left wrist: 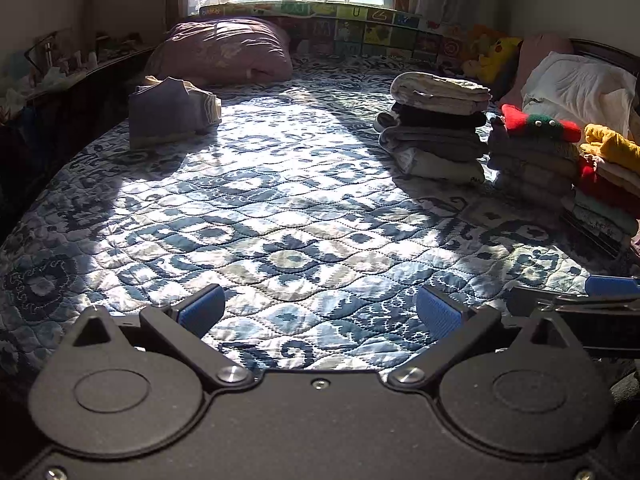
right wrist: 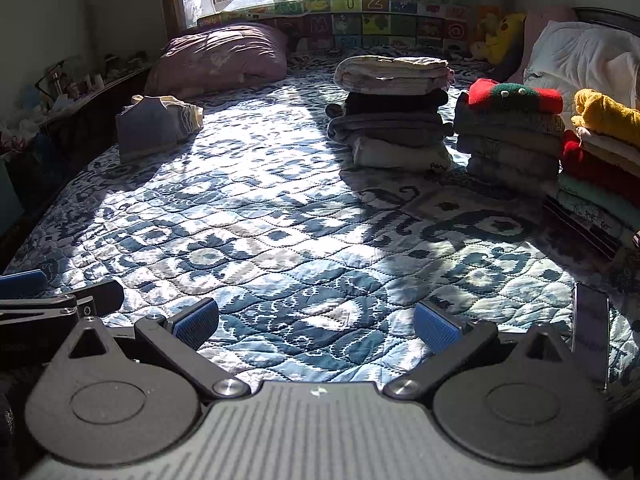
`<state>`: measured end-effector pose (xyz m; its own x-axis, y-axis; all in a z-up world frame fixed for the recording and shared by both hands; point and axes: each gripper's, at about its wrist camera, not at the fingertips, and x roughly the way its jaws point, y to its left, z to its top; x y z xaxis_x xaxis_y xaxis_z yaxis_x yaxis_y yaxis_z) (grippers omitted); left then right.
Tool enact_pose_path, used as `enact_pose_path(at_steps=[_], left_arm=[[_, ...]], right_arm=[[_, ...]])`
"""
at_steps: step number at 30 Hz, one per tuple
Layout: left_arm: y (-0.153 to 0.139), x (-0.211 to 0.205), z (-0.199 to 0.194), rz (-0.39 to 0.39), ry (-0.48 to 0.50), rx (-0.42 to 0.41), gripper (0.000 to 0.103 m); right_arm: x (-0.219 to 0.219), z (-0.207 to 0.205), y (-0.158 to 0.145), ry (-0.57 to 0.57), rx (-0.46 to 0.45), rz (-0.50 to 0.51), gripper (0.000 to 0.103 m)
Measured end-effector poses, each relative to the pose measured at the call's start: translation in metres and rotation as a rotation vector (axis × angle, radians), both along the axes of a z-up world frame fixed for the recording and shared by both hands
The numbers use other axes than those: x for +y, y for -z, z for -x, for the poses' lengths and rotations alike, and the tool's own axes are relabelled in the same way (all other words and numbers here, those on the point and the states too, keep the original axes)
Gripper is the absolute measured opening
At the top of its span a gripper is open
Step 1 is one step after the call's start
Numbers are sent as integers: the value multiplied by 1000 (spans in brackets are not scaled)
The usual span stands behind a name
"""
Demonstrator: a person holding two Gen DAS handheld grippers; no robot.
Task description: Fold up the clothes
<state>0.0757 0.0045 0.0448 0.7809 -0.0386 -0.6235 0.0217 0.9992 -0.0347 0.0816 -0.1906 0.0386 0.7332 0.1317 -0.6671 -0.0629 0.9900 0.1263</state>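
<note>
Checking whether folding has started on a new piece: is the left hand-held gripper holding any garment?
No. The left hand-held gripper is open, with only the bare quilt between its fingers.

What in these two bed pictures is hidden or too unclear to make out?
- Rightmost stack of folded clothes: cut off by the right edge in both views.
- Items on the shelf by the left wall: too small and shadowed to identify.
- Dark flat object on the quilt: partly behind the right gripper; unidentifiable.
- Bed foot: hidden by the left gripper body.

Rightmost clothes stack (left wrist: 612, 184) edge-cropped.
</note>
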Motion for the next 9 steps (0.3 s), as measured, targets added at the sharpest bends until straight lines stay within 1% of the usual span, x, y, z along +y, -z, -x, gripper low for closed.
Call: enact_pose_path(at_steps=[3,7,9], left_arm=[[2,-2,-3,-10,-3,-6,103],[5,-3,-7,10,2,2,103],[7,-4,-9,4,8,2,103]], right_arm=[[-1,-5,4,0,9,-4,103],[-2,-11,9,1,20,-20,103],[-2,-13,11,1,23,-22,103]])
